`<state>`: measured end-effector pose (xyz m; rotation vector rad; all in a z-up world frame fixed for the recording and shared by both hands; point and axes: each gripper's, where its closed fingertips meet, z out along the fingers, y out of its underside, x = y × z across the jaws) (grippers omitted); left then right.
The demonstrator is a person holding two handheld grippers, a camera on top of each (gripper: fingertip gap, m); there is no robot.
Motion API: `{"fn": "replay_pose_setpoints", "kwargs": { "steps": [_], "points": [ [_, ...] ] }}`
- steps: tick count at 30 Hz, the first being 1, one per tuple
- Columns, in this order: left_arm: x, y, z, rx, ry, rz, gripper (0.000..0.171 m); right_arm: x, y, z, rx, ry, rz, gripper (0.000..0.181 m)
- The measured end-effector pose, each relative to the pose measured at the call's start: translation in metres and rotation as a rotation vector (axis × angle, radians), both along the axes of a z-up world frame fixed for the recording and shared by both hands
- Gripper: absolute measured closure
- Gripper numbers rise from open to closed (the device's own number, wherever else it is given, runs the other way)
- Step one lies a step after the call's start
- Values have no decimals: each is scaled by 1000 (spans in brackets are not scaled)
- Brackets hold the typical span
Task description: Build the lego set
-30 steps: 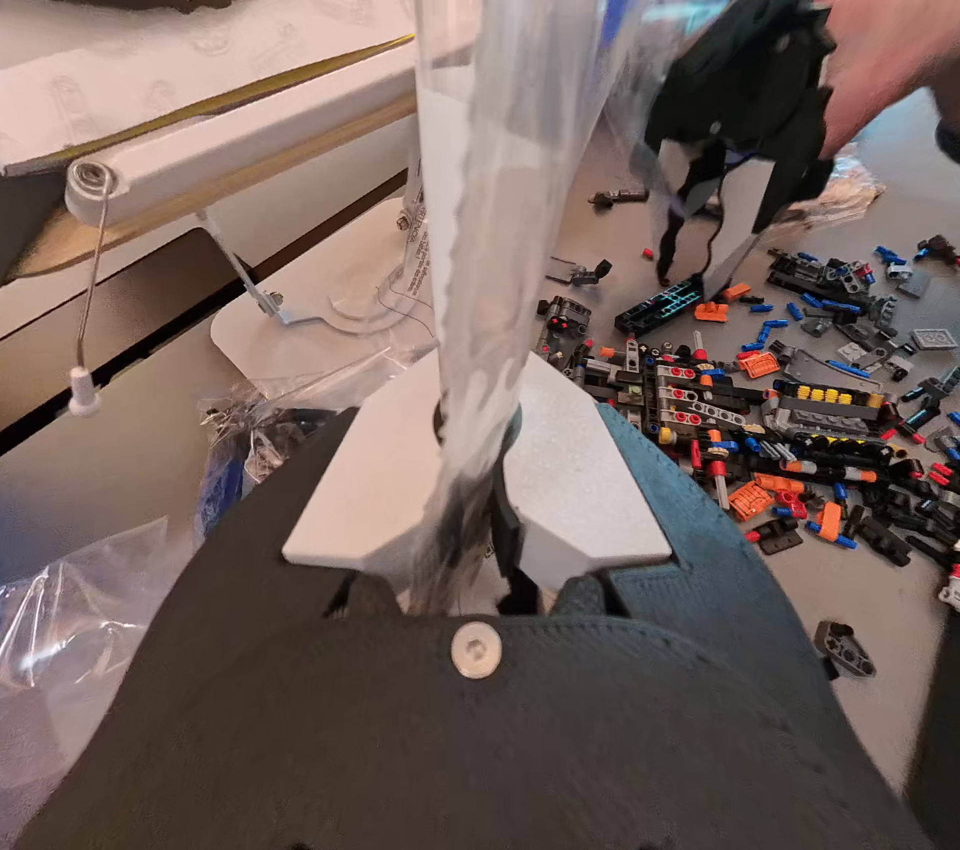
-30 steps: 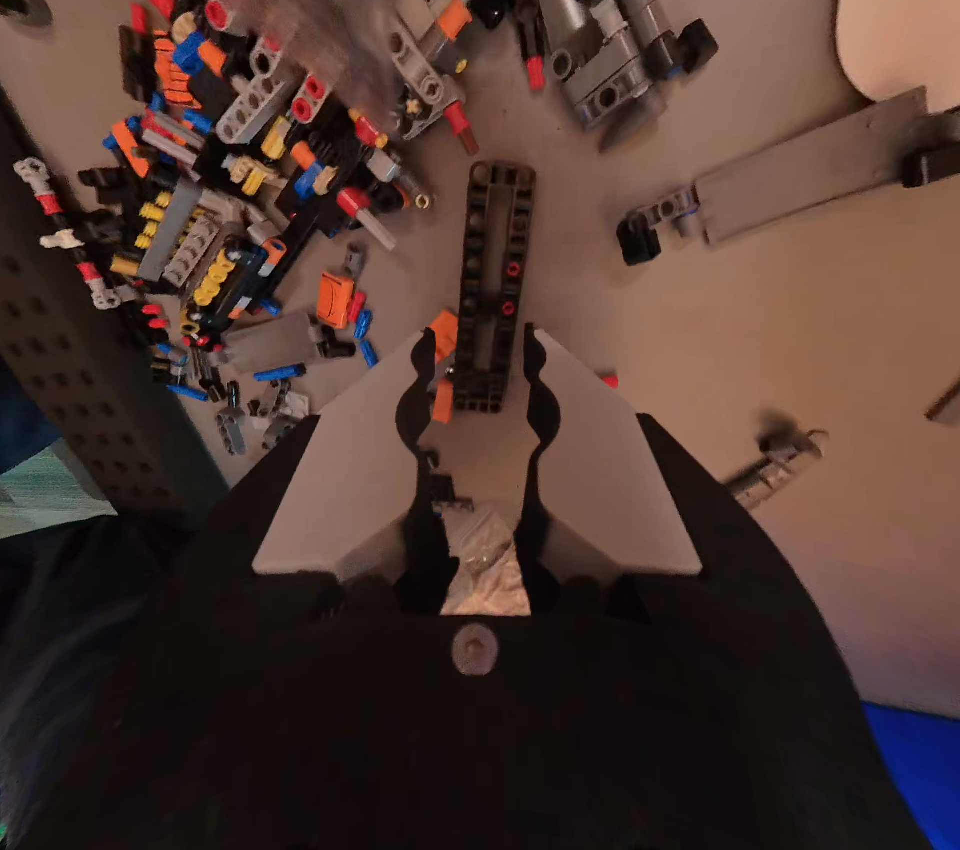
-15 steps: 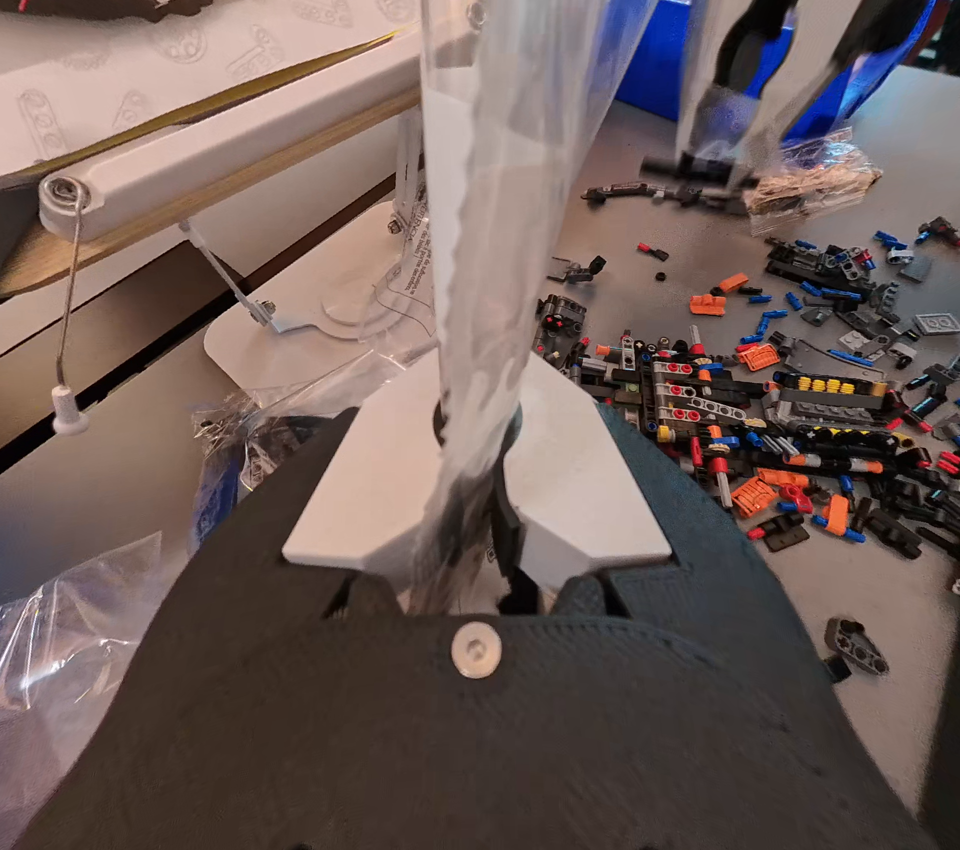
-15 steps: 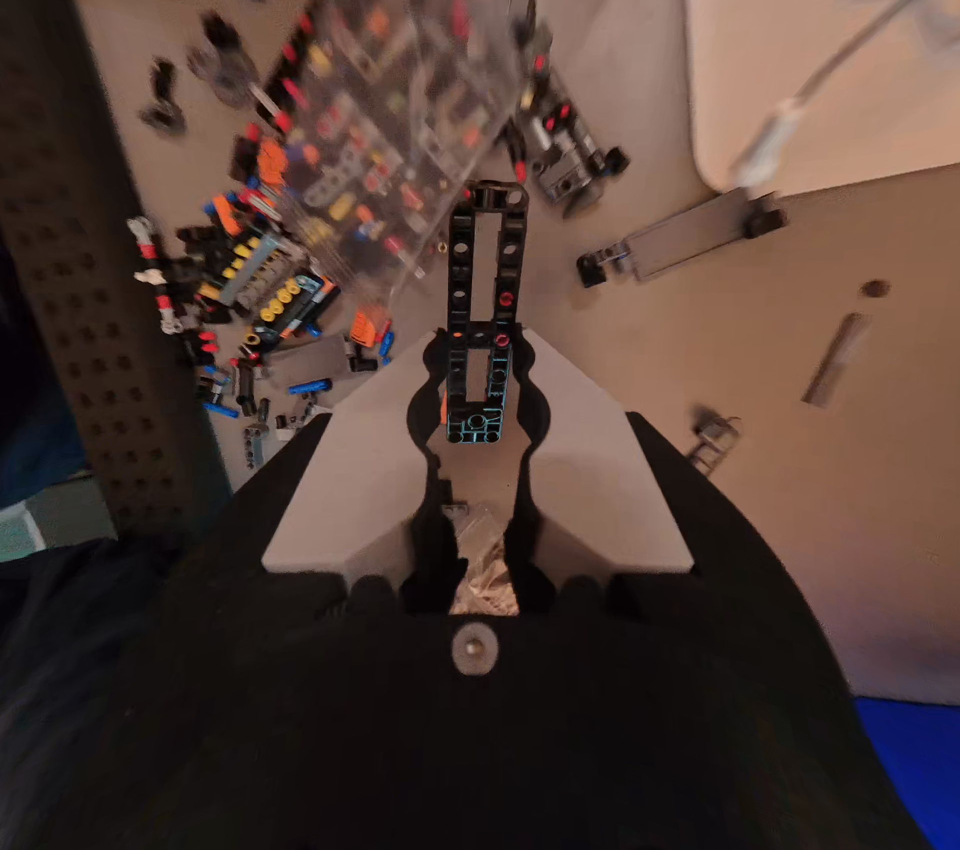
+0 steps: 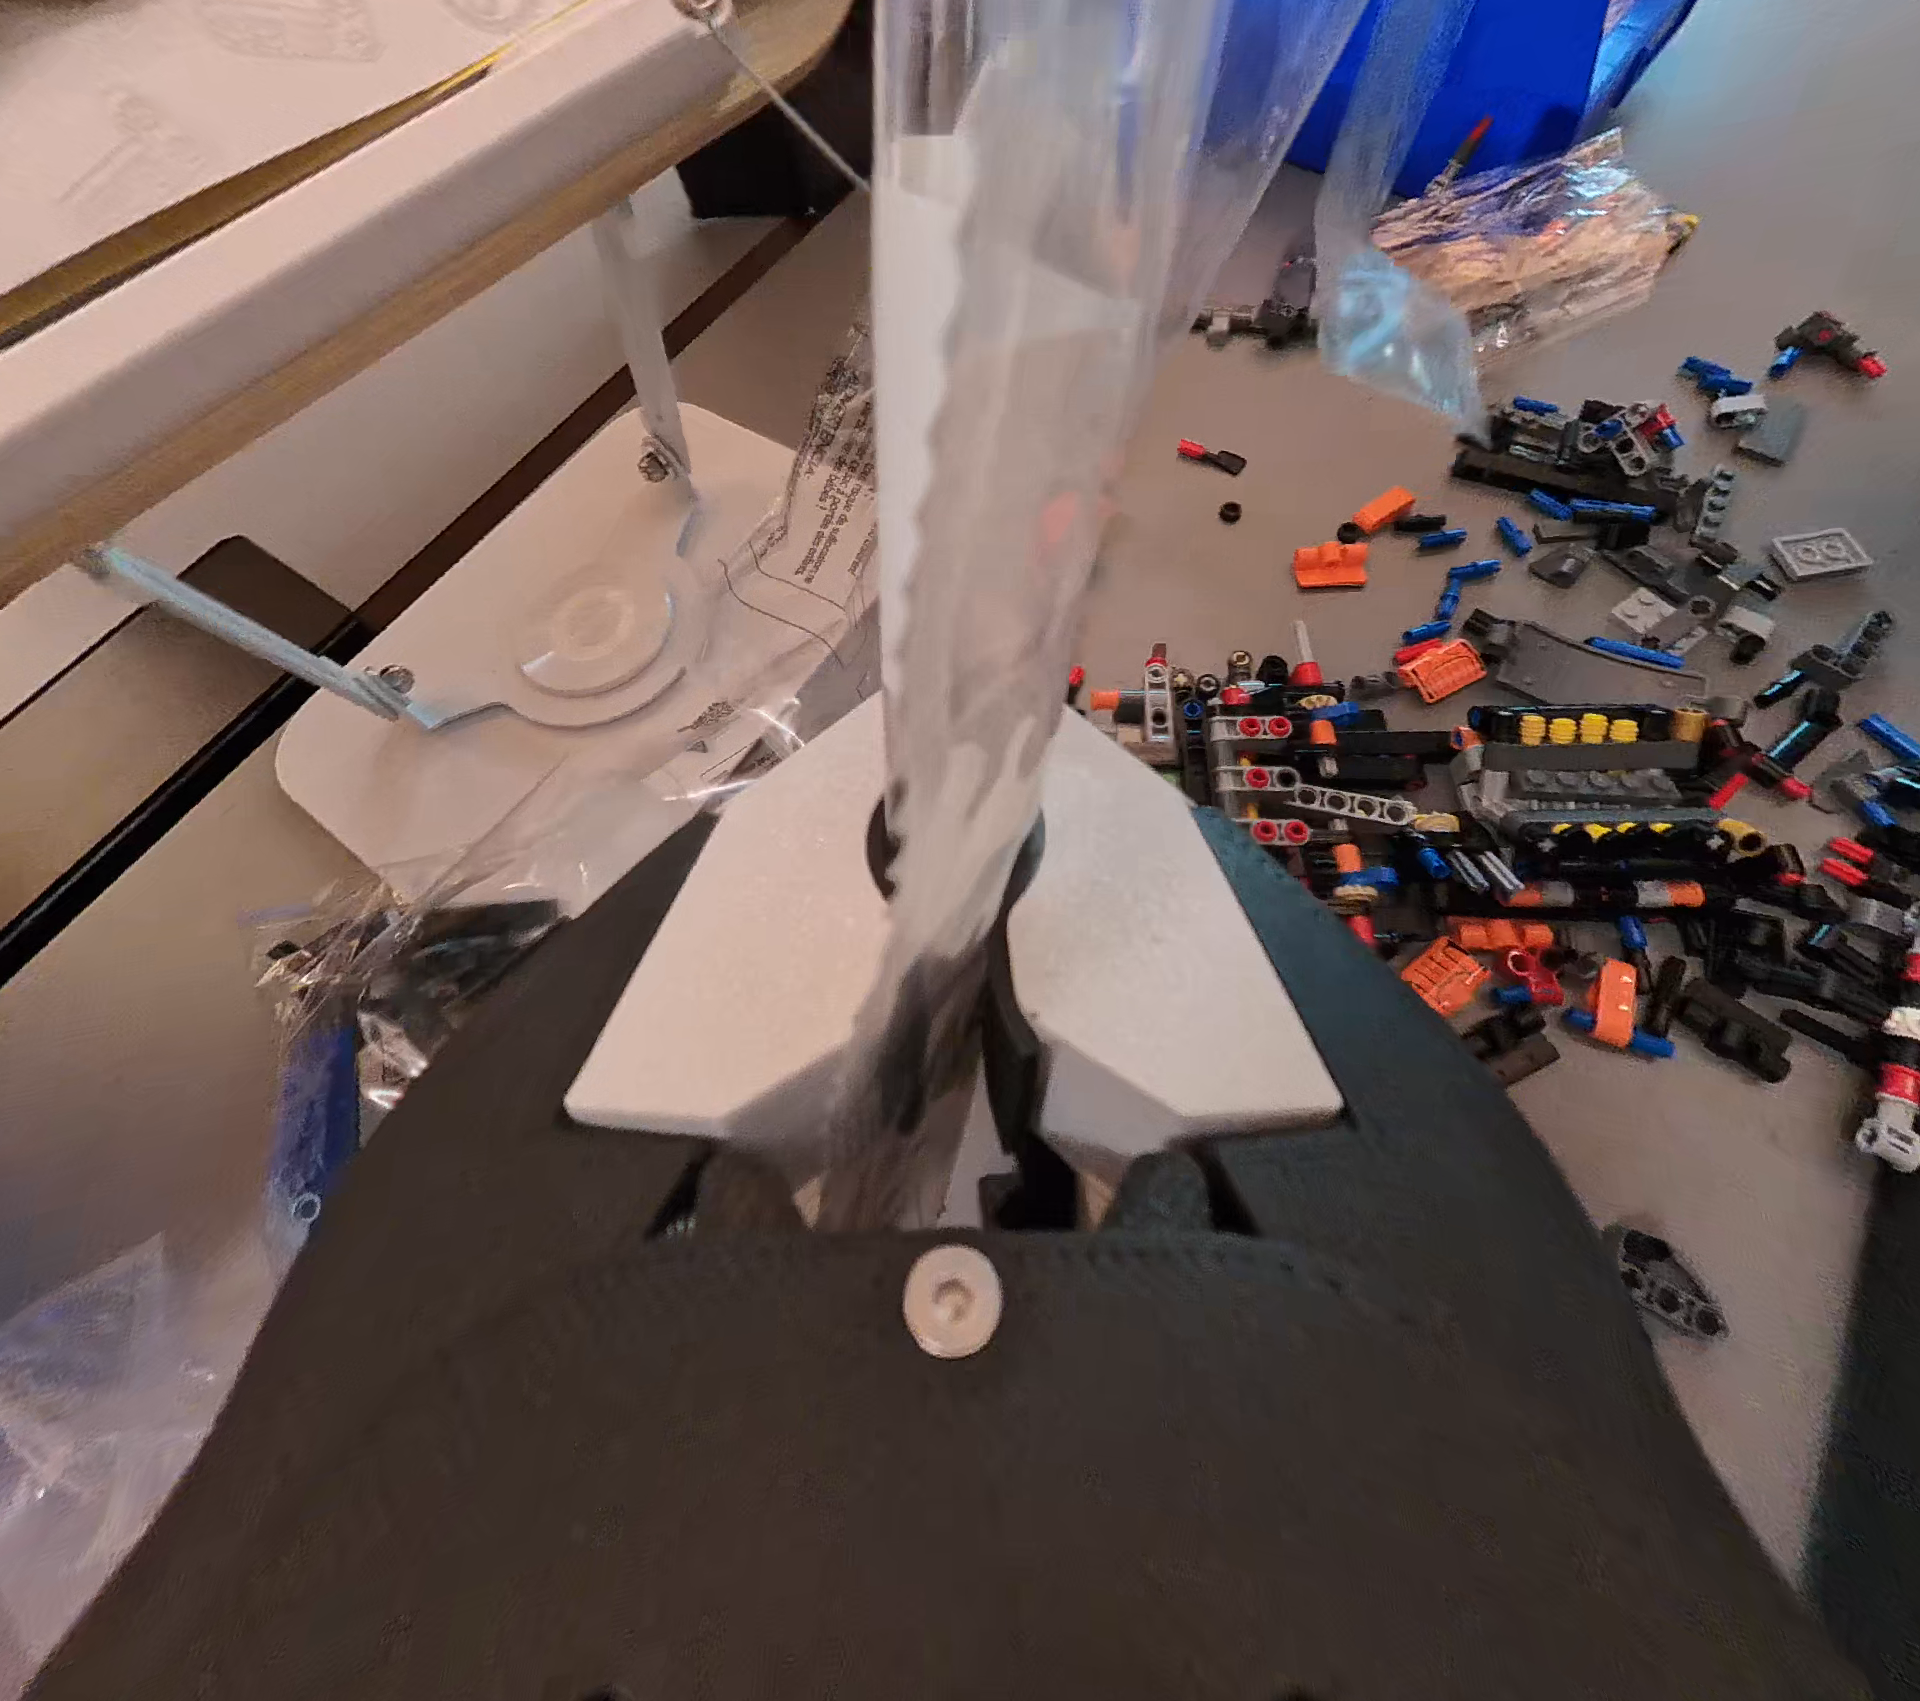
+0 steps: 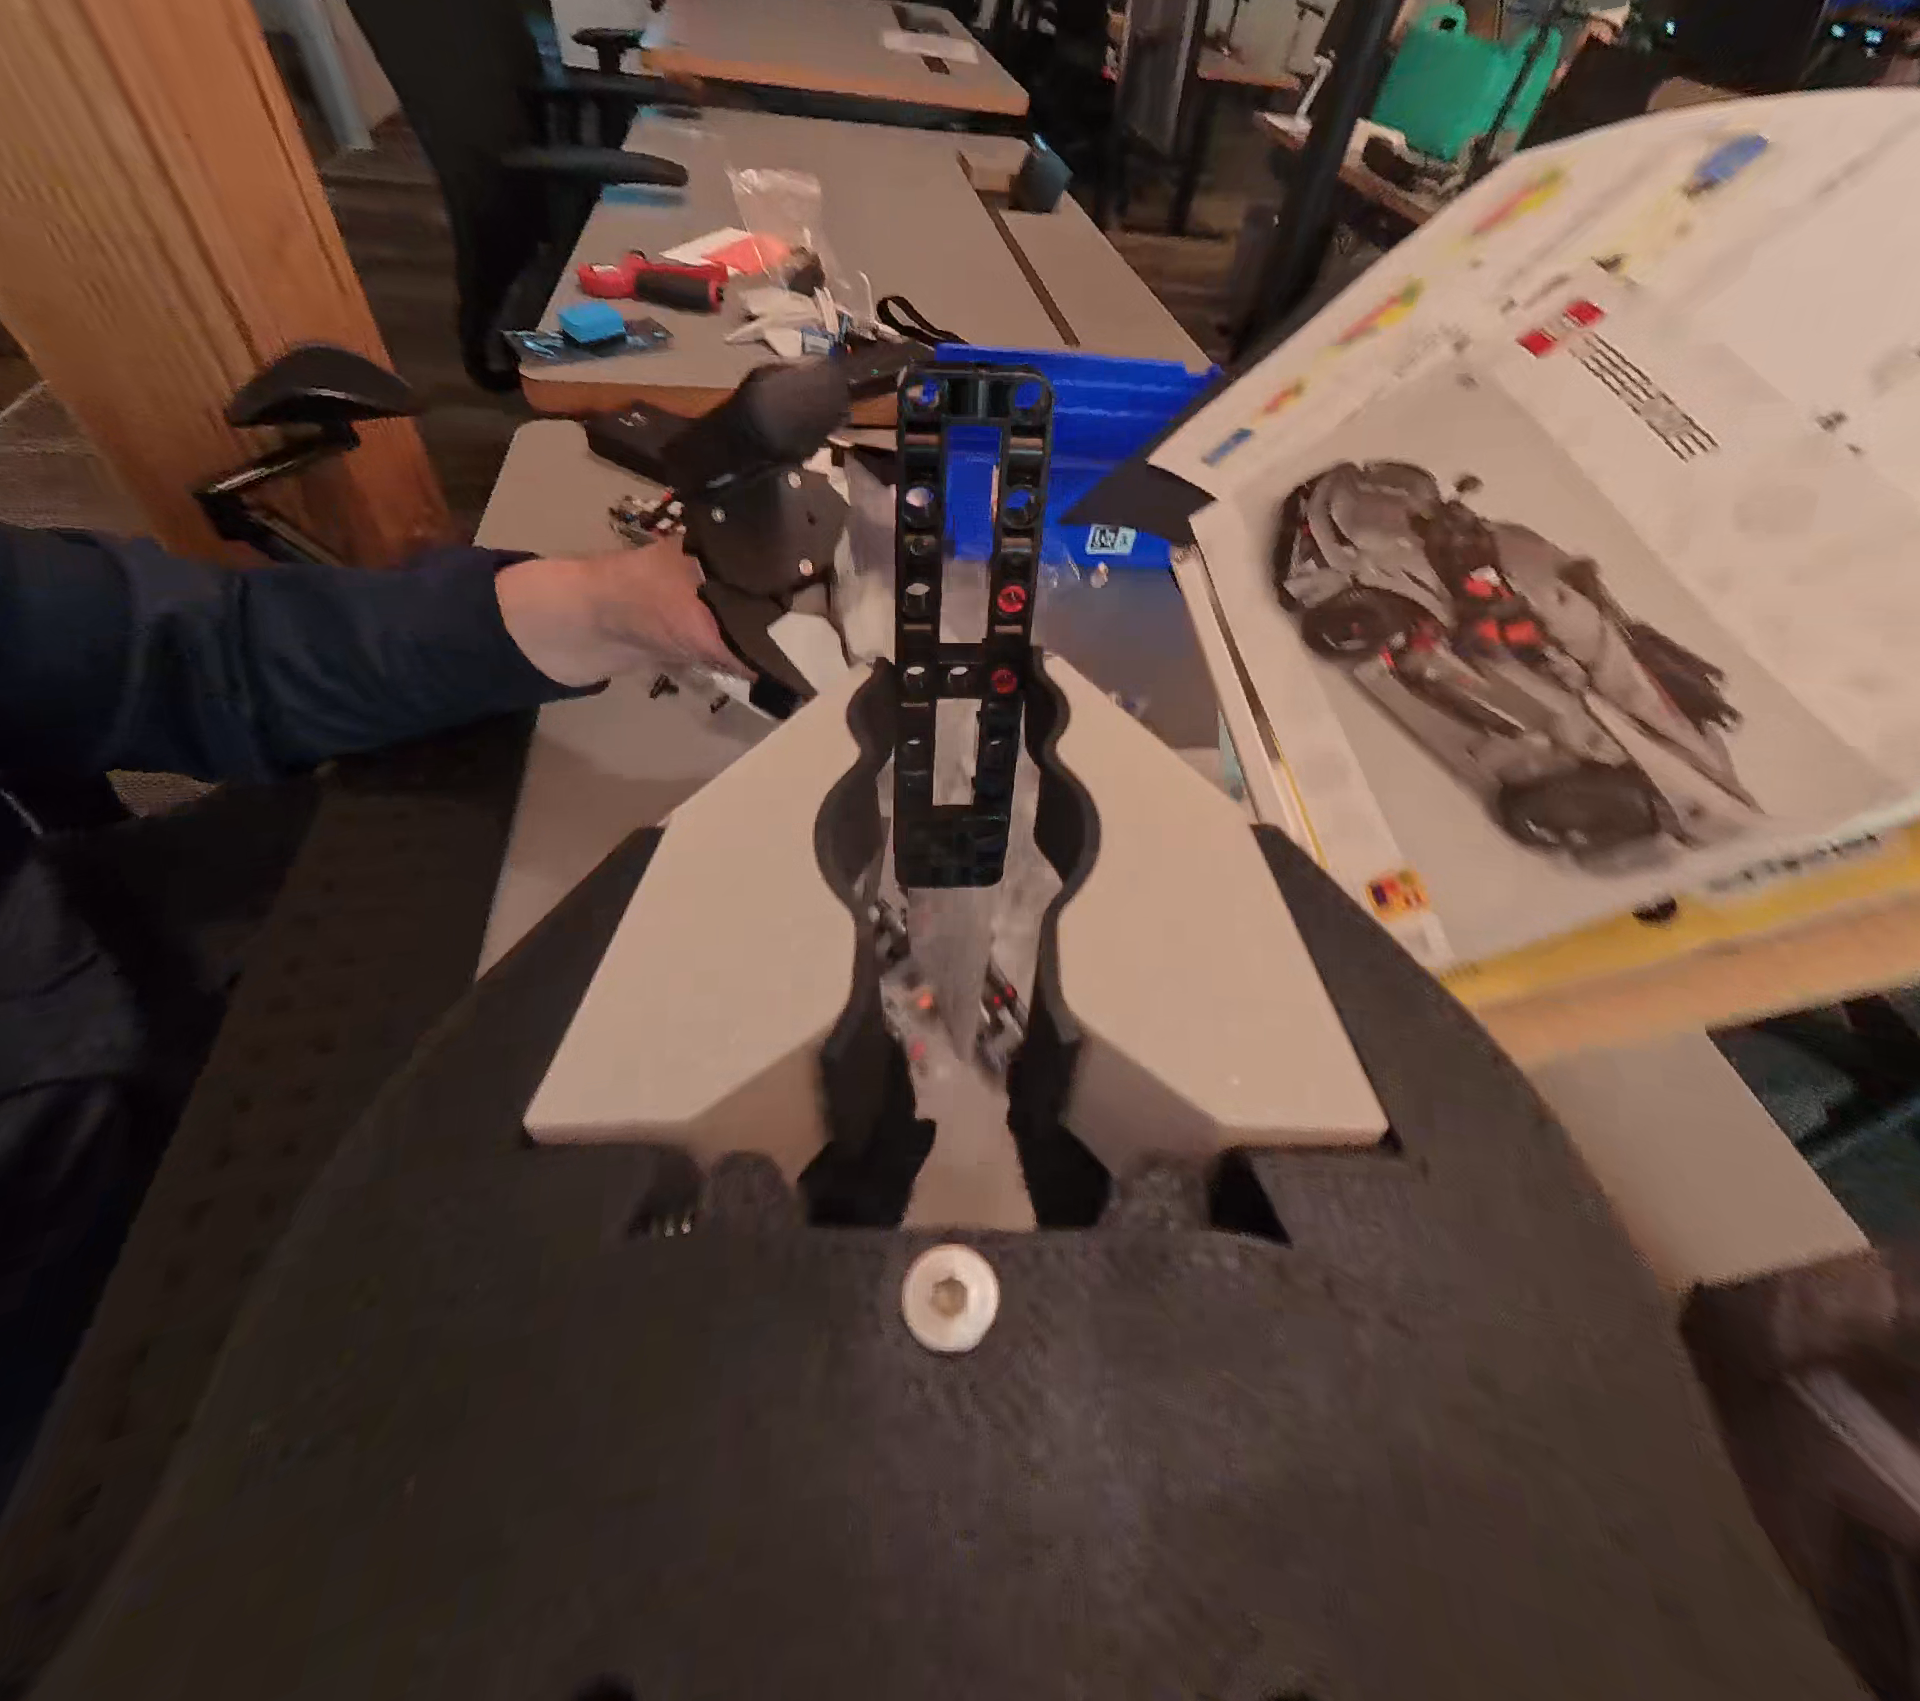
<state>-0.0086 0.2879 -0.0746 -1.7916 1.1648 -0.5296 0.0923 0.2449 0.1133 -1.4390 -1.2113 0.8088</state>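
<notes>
Two grippers are in use. Left gripper [image 5: 951,913]: jaws clenched on a clear plastic bag [image 5: 1039,217] that stands up from the fingers. Right gripper [image 6: 961,778]: jaws grasping the lower end of a long black frame piece [image 6: 971,612], held upright. Loose lego pieces [image 5: 1538,778] lie scattered on the grey table [image 5: 1787,124], beside the open instruction booklet [image 6: 1621,529] on its stand.

table [image 5: 1766,93]: grey | loose lego pieces [image 5: 1538,799] scattered | blue bin [image 5: 1455,20] | plastic bags [image 5: 1538,249]
</notes>
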Motion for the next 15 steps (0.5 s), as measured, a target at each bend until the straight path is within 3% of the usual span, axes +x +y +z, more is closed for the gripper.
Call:
{"fn": "replay_pose_setpoints", "kwargs": {
  "steps": [6, 15],
  "points": [
    [10, -8, -1, 3, 13, -29, 171, -26, 22, -26, 19, -64, -57, 159],
    [14, -15, 4, -36, -49, -79, 171, -23, 38, -49, 21, -192, -154, 159]
  ]
}}
